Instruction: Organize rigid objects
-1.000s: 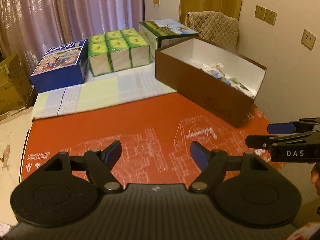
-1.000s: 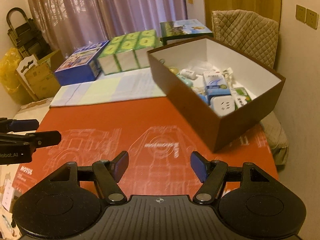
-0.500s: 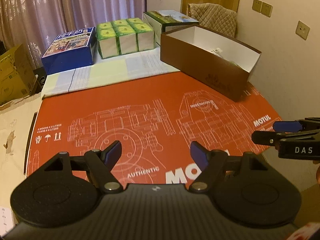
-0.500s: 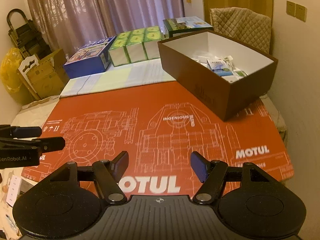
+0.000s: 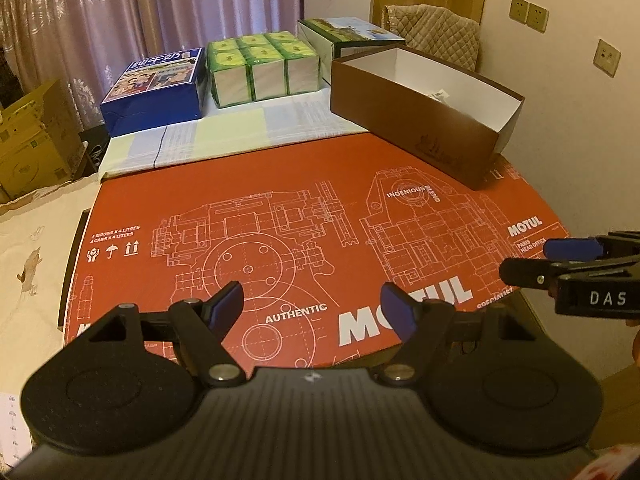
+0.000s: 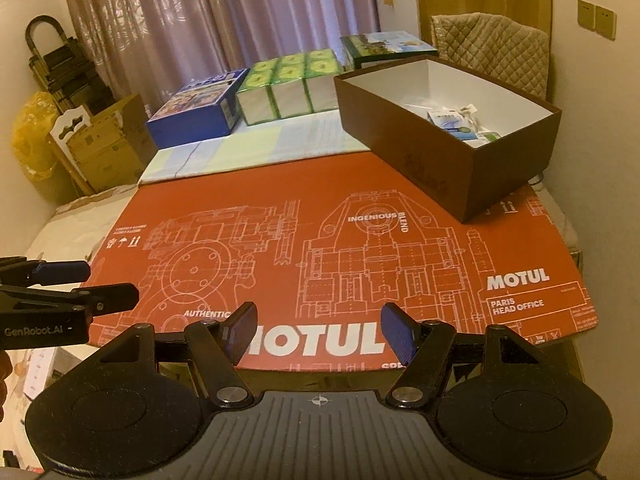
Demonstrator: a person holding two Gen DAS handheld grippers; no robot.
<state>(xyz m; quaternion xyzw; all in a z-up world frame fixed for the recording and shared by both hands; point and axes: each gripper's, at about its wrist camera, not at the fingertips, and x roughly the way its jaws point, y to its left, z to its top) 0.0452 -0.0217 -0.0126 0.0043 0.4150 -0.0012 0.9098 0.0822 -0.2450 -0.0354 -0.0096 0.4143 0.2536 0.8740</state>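
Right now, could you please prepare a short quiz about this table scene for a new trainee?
1. True or false: the brown box stands on the red mat with its top open.
2. What lies inside the brown box?
A. small packaged items
B. green cartons
C. nothing
3. Fill the gap: both the left tongs and the right tongs hold ____.

Key:
1. True.
2. A. They lie at the bottom, near the right end in the right wrist view.
3. Nothing; both stand open over the near edge of the mat.
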